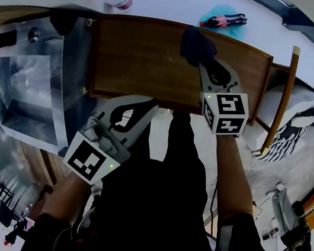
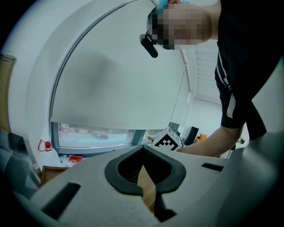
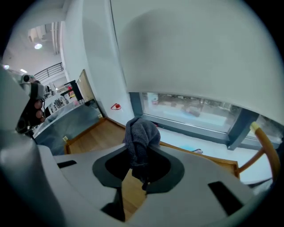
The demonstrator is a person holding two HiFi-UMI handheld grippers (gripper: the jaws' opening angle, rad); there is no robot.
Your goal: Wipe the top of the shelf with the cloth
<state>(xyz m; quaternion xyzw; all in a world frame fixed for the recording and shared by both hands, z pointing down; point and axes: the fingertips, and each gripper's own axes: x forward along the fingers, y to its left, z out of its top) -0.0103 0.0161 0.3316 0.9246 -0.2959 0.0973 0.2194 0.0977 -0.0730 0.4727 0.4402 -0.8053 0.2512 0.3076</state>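
Nearest, at the near edge of the shelf, the left gripper (image 1: 142, 108) is held low. Its fingers are pressed almost together, only a thin slit is seen between them, and nothing is held there. So close to the edge, it may be knocked against the wood when the other arm is moved across.

Further in, the right gripper (image 1: 205, 64) is stretched over the shelf top (image 1: 138, 58). Its fingers are closed on the cloth (image 1: 196, 43), a dark grey bundle placed at the far middle of the top, close to the far edge. Whether the cloth is pressed on the wood or only held above it cannot be told.

Several risks are judged from this. The cloth is pinched as a bunch, by a small part only, so it may be pulled out of the fingers by friction when it is dragged. Only a small patch can touch the wood, so strips may be missed, mostly on the left half. If the gripper is lowered too much, the wood may be scraped by the hard fingers. A stroke made further away may carry the cloth over the far edge, toward the white floor where a bottle (image 1: 223, 20) lies.
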